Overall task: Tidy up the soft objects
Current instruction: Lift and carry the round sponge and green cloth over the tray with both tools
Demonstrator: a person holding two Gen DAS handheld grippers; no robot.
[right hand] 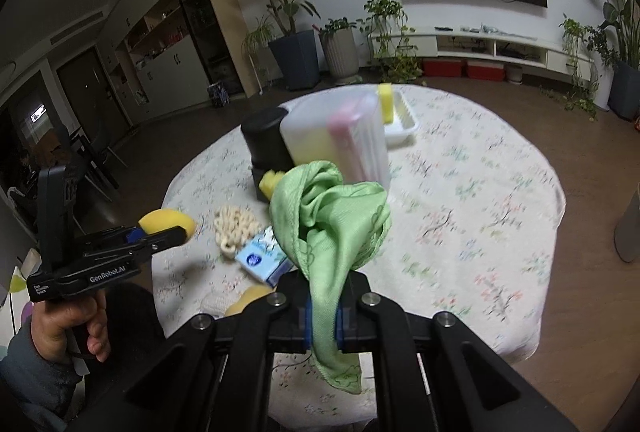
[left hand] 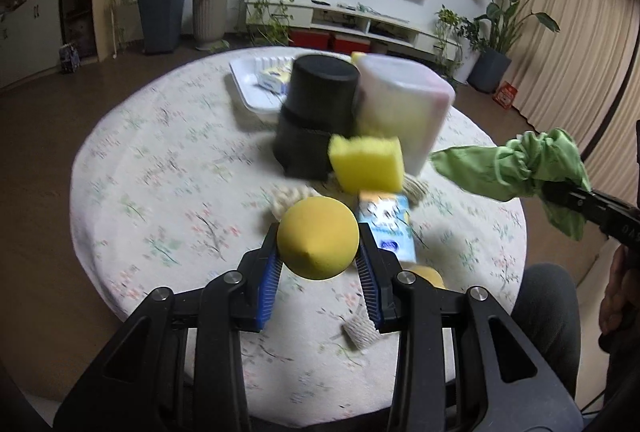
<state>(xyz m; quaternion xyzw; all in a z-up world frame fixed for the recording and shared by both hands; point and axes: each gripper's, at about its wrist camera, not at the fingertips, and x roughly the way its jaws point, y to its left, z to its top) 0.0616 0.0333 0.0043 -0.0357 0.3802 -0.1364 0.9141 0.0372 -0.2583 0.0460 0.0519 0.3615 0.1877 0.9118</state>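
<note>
My left gripper (left hand: pixel 318 252) is shut on a yellow foam ball (left hand: pixel 318 237), held above the round table; it shows at the left in the right wrist view as the left gripper (right hand: pixel 176 230) with the ball (right hand: pixel 164 220). My right gripper (right hand: pixel 322 320) is shut on a green cloth (right hand: pixel 332 216) that bunches up ahead of its fingers and hangs below them. In the left wrist view the cloth (left hand: pixel 516 164) hangs at the right edge. On the table lie a yellow sponge (left hand: pixel 366 162), a blue tissue pack (left hand: pixel 386 224) and a cream rope toy (right hand: pixel 234 226).
A black bin (left hand: pixel 316 112) and a translucent lidded container (left hand: pixel 404 104) stand mid-table, a white tray (left hand: pixel 250 80) behind them. Another yellow object (right hand: pixel 244 302) lies near the table's front edge. The round table (right hand: pixel 480 192) has a floral cover. A hand (right hand: pixel 68 328) grips the left tool.
</note>
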